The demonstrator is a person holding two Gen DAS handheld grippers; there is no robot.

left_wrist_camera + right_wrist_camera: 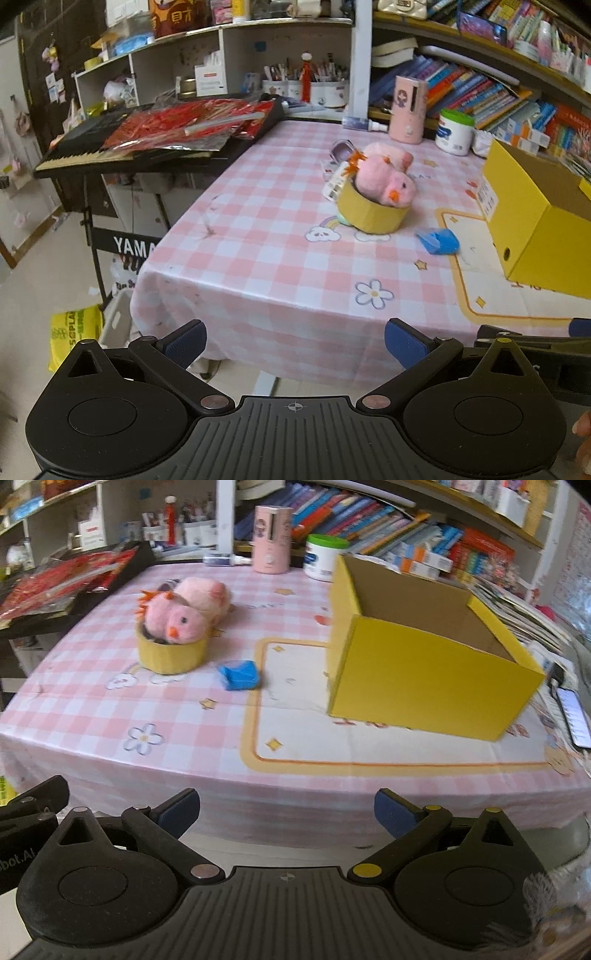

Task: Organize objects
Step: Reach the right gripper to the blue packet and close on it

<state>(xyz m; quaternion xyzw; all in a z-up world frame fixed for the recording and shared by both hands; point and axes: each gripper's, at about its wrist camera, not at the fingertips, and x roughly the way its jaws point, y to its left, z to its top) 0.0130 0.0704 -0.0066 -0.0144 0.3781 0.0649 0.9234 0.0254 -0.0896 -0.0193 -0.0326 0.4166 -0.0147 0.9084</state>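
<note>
Both grippers, left (294,343) and right (287,812), spread wide, empty, off the table's (332,786) near edge. Plush (177,618) in tape roll (170,657) looks soft, light; pinch its body.

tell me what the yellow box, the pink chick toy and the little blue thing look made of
Yellow box: likely cardboard, matte yellow outside, with a raw brown inside and folded edges.
Pink chick toy: plush, with a fuzzy nap and felt-like orange beak and tufts.
Little blue thing: unclear; creased and slightly shiny, perhaps thin plastic or a folded wrapper.
</note>
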